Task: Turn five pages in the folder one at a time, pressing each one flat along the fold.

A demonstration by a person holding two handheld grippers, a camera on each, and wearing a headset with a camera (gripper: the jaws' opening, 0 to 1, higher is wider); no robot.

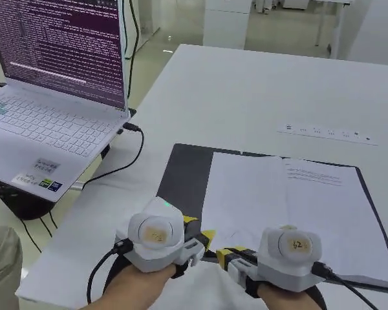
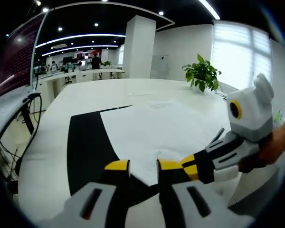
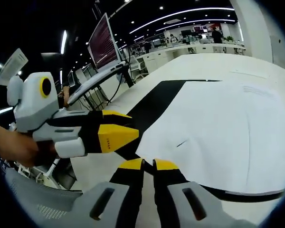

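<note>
Jaws of the left gripper (image 2: 142, 166) stand slightly parted at the bottom of the left gripper view, holding nothing, their yellow tips at the near corner of the top page (image 2: 152, 133). The right gripper (image 3: 148, 165) has its jaws pressed together on nothing, just below the same page edge. In the head view both sit at the lower centre, tips nearly meeting, over the open black folder (image 1: 181, 174) on the white table (image 1: 246, 90). A laptop (image 1: 52, 97) fills the upper left, and a power strip (image 1: 326, 134) lies at right.
</note>
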